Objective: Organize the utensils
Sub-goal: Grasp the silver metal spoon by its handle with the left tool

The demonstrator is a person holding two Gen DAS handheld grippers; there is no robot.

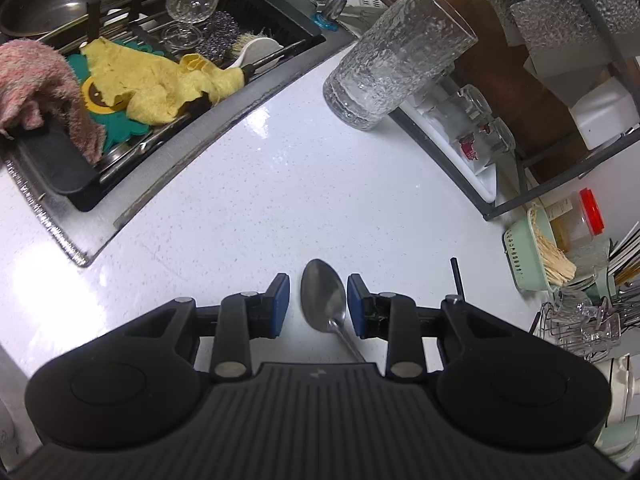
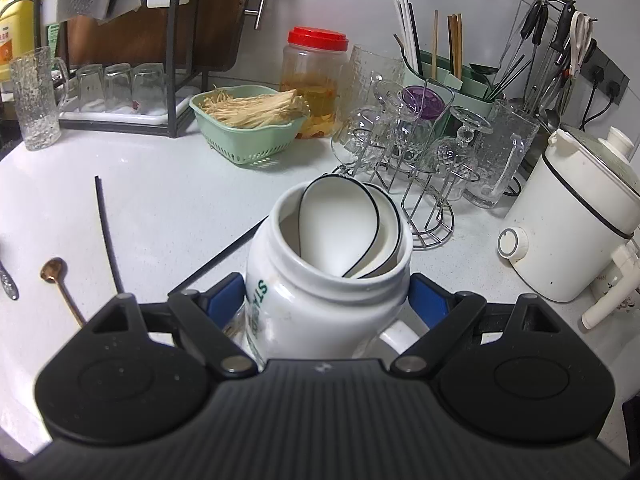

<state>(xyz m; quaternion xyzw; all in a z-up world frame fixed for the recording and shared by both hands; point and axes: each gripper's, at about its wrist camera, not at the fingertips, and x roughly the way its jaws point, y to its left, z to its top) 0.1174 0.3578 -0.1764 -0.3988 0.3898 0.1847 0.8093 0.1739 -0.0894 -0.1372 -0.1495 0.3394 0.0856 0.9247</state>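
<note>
Left gripper (image 1: 318, 306) points down at the white surface (image 1: 256, 200), jaws spread w/ a gap on each side. A steel spoon (image 1: 323, 300) lies flat on the surface between the blue pads (image 1: 280, 306), bowl facing up and toward the fingertips, handle running back under the gripper body. The bowl sits nearer the pad on the right of the left wrist view; neither pad presses on it, though whether the right-hand one grazes the rim can't be told. A thin black stick (image 1: 457, 276) lies just off to the right of that gripper.

Right gripper (image 2: 326, 300) is clamped on a white ceramic mug (image 2: 320, 304) w/ green lettering, blue pads against both sides of its body, handle toward the camera on the right. Inside the mug stand two white ceramic spoons (image 2: 340, 224) w/ dark rims (bowls up, nested one behind the other), leaning on the far lip.

In the right wrist view, left of the mug on the surface: a small copper-coloured spoon (image 2: 54, 272), bowl away from the camera, and at the very left edge part of another metal utensil (image 2: 7, 284), too cut off to name. The same black stick lies between the copper spoon and the mug.

Further back: a green basket (image 2: 244, 136) of pale strands, a red-lidded jar (image 2: 314, 80), a wire rack of upturned glasses (image 2: 416, 148), a green holder w/ chopsticks (image 2: 452, 76), a white electric pot (image 2: 576, 220). In the left wrist view a tall textured glass (image 1: 396, 60) stands beside the sink (image 1: 168, 132), which holds cloths and a stemmed glass.
</note>
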